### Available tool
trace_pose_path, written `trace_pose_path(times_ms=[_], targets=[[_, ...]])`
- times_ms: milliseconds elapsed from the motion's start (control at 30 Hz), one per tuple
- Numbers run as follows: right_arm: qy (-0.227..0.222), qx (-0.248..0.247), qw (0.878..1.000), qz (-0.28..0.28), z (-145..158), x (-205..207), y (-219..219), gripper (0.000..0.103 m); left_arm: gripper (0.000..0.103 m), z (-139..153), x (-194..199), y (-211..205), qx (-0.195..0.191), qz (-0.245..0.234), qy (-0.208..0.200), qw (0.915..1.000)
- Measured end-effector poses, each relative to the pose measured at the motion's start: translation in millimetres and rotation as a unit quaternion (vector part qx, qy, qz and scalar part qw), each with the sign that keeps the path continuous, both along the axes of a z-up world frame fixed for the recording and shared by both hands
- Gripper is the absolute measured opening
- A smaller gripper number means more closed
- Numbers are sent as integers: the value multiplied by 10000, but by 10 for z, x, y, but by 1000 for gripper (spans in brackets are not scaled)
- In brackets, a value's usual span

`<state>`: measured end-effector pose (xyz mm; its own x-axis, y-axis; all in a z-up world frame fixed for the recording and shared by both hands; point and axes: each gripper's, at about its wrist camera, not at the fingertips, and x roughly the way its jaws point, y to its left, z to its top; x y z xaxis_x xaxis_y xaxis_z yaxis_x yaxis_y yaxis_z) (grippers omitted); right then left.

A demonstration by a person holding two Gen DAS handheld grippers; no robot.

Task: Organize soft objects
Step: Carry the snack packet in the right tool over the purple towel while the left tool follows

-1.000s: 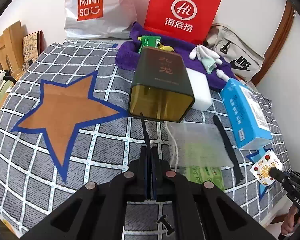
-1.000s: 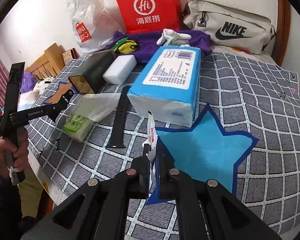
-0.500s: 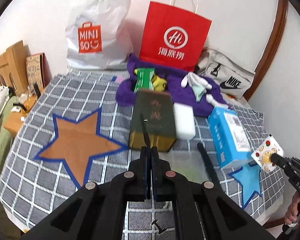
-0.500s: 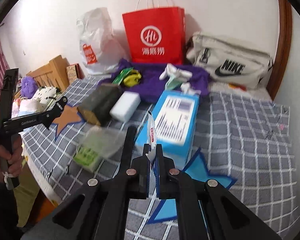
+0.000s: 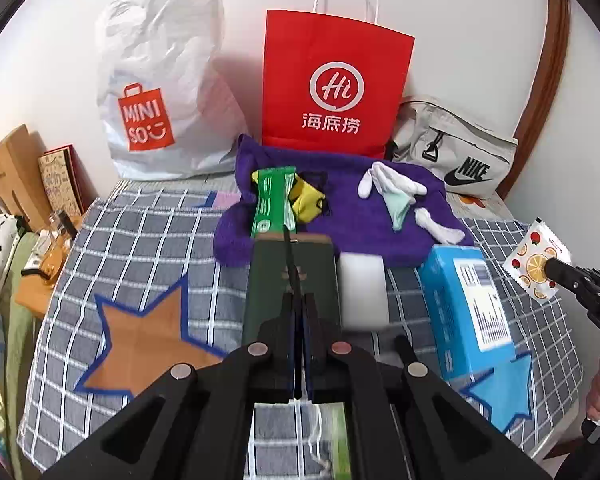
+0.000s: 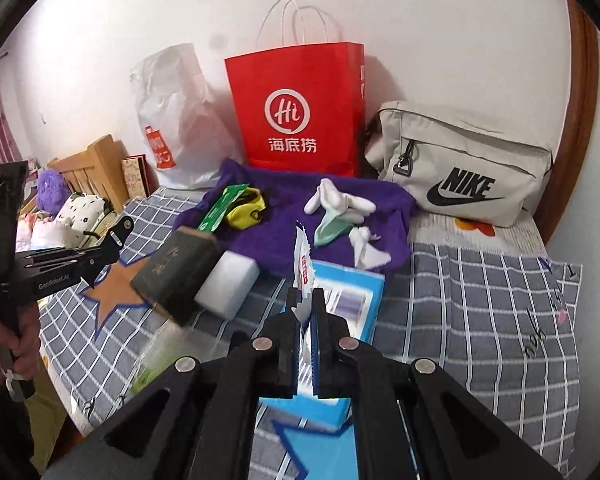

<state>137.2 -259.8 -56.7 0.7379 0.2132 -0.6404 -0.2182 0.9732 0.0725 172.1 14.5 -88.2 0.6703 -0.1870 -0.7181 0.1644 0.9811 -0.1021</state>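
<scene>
My left gripper (image 5: 298, 300) is shut on a thin black strap (image 5: 290, 258) that sticks up edge-on, held high above the dark green box (image 5: 292, 280). My right gripper (image 6: 306, 300) is shut on a small fruit-print sachet (image 6: 303, 264); the sachet also shows in the left wrist view (image 5: 537, 260). A purple towel (image 5: 348, 216) at the back holds a green packet (image 5: 272, 204), a yellow item (image 5: 308, 202), white gloves (image 5: 392, 186) and a mint cloth (image 5: 398, 206). A white sponge block (image 5: 362, 292) and a blue tissue pack (image 5: 466, 308) lie in front of it.
A white Miniso bag (image 5: 160, 92), a red paper bag (image 5: 332, 84) and a beige Nike bag (image 5: 456, 156) line the wall. An orange star (image 5: 148, 332) and a blue star (image 5: 504, 392) mark the checked cover. A mesh bag with green packs (image 6: 160, 352) lies near the front edge.
Both grippers have lifted and pulled back from the bed, so the objects look smaller and farther. The strap and the sachet stay clamped.
</scene>
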Motion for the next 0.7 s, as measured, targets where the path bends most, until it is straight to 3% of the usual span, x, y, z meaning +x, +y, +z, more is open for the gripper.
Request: trace_pose_path(times_ms=[333,700], targets=[[137,103,9998,29,-74,669,-39,4,4,-15,597,-109,-198,-144,134,9996],[453,131,9989,62,-350,1316,-111,4,4,-161,1189,-277,-344,-345,384,9981]])
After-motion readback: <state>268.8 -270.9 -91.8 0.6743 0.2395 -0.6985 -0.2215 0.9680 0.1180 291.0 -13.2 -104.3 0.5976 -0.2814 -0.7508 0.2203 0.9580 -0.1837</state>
